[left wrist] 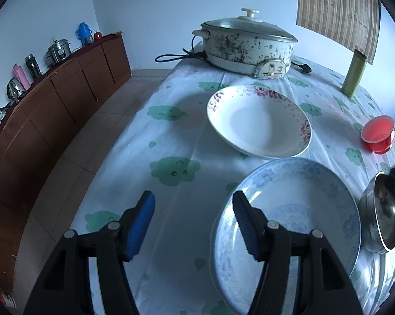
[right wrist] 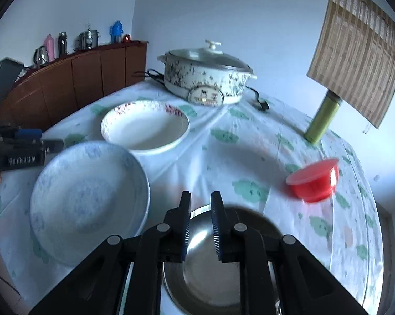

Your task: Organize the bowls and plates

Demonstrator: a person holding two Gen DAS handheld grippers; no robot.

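Note:
A blue patterned plate [left wrist: 297, 210] [right wrist: 87, 197] lies near me on the table. Behind it lies a white floral plate [left wrist: 257, 120] [right wrist: 144, 126]. A steel bowl [right wrist: 218, 262] [left wrist: 381, 218] sits to the right. A red plastic bowl [left wrist: 378, 134] [right wrist: 313, 181] sits further right. My left gripper [left wrist: 194, 223] is open, its right finger over the blue plate's left rim; it shows at the left of the right wrist view [right wrist: 26, 141]. My right gripper [right wrist: 200, 225] is narrowly open, straddling the steel bowl's far rim, not clamped.
An electric pot [left wrist: 250, 47] [right wrist: 205, 78] with its cord stands at the table's far end. A green cylinder [left wrist: 353, 76] [right wrist: 321, 120] stands at the far right. A wooden cabinet [left wrist: 52, 105] with flasks runs along the left wall.

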